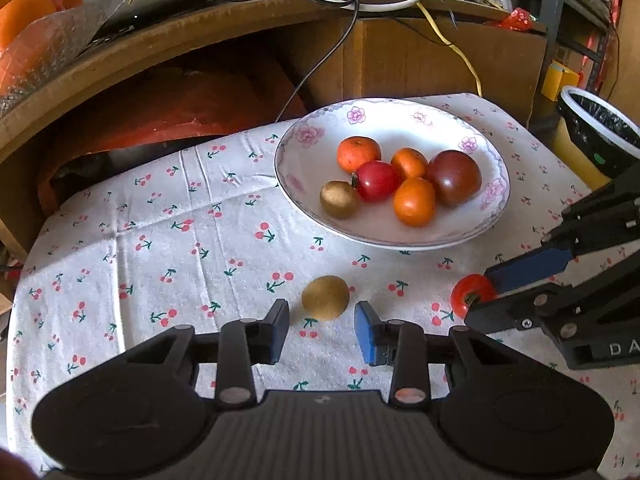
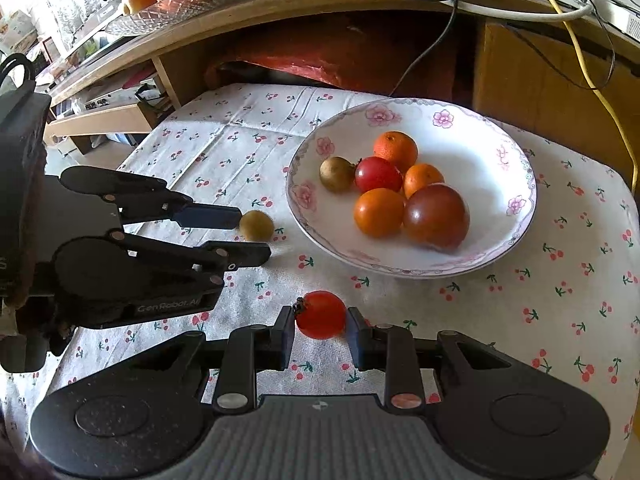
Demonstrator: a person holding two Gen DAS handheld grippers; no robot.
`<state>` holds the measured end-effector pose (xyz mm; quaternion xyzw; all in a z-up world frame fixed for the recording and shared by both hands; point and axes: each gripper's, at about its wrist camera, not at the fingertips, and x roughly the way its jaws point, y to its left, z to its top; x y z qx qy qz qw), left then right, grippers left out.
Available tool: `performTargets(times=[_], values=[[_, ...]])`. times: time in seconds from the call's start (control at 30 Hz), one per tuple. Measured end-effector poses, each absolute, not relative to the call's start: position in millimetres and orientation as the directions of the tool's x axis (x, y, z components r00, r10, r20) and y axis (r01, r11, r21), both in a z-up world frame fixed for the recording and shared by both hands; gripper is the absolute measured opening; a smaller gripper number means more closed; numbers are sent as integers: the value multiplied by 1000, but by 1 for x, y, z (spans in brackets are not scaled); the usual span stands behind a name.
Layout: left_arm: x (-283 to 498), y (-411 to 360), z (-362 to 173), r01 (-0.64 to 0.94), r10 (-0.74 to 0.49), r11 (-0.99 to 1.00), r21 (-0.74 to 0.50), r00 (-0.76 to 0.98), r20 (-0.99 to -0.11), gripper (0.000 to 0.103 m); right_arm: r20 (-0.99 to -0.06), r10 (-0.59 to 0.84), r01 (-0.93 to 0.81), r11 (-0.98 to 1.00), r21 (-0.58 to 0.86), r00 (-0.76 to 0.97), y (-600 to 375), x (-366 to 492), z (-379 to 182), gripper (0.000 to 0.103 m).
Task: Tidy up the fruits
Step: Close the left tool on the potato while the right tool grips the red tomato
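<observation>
Six fruits already sat in the plate (image 1: 288, 168) at upper right. Two remained on the worktop (image 1: 120, 248): a kiwi (image 1: 325, 297) at lower centre before the released left hand-held gripper (image 1: 322, 330), and a red tomato (image 2: 321, 314) between the right hand-held gripper (image 2: 320, 330) fingers, grip uncertain.

left gripper (image 2: 256, 236) body: "GenRobot.AI" | right gripper (image 1: 480, 292) body: "DA", cut off
</observation>
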<state>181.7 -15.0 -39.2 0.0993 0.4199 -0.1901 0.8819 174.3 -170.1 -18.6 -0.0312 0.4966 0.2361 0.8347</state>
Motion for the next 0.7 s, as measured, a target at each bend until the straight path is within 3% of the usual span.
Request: performTargets(times=[0.63,0.7], values=[[200,-21,-45,443,-280,896,21,602,-748,43,-843,371,-416,888,199,390,-173,177,-20,24],[198,-23,-44,449,-275,893,33,602,-749,38,-842,369,-413,889,197,394,-173,178,-19,24]])
